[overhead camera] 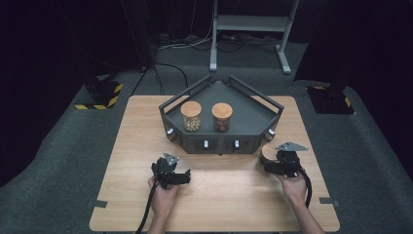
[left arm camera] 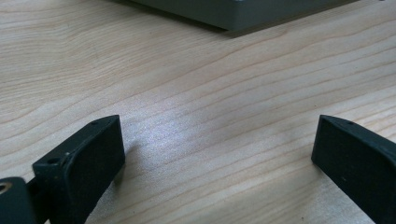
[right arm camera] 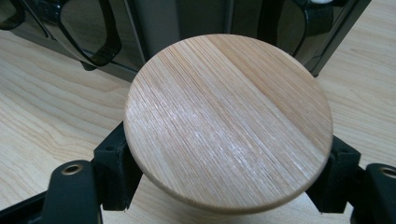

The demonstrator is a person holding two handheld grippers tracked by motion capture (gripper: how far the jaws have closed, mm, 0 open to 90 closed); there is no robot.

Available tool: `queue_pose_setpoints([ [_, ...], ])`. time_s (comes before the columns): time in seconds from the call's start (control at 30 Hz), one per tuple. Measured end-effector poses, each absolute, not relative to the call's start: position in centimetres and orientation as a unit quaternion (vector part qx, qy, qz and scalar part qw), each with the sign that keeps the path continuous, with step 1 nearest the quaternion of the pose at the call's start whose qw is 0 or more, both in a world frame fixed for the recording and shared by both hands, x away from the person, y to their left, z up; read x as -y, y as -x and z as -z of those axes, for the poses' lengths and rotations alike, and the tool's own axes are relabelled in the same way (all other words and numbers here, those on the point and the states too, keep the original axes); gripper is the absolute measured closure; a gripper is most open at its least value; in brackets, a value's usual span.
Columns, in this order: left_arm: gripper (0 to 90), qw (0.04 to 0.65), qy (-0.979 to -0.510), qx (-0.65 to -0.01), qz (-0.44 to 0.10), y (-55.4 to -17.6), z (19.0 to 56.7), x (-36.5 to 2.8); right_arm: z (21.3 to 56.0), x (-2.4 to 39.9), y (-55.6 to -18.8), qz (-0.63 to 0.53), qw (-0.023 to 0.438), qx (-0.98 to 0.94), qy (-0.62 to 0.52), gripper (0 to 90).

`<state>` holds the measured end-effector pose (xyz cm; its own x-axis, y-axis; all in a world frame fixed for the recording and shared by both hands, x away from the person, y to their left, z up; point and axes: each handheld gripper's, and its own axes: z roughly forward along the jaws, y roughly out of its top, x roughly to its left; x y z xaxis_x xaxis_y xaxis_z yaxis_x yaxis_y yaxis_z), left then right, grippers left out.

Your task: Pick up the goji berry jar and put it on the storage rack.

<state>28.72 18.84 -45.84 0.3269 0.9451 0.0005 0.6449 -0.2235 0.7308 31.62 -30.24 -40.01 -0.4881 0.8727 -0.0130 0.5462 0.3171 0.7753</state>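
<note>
My right gripper point(overhead camera: 269, 159) is shut on a round wooden lid point(overhead camera: 266, 152) just off the front right corner of the dark grey tray point(overhead camera: 249, 117). In the right gripper view the lid point(right arm camera: 229, 121) spans the gap between the jaws of the right gripper point(right arm camera: 229, 179) and hides whatever is beneath it. My left gripper point(overhead camera: 177, 174) rests low over the table in front of the tray. Its jaws stand wide open in the left gripper view point(left arm camera: 217, 144), with bare wood between them. Two glass jars point(overhead camera: 191, 117) point(overhead camera: 222, 117) with wooden lids stand inside the tray.
The tray's front wall point(right arm camera: 196, 18) rises close behind the held lid, and its edge point(left arm camera: 233, 11) lies ahead of the left gripper. The wooden table point(overhead camera: 219, 200) is ringed by dark floor. A metal stand point(overhead camera: 253, 24) and striped bases point(overhead camera: 100, 95) sit beyond it.
</note>
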Motion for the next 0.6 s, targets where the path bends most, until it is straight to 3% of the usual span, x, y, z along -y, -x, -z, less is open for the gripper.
queue_pose_setpoints([
  [0.6, 2.5, 0.324, -0.747, -0.532, -0.231, -28.7, 45.8, -18.8, 38.3, 29.8, -31.5, -0.363, 0.212, -0.792, -0.443, 25.6],
])
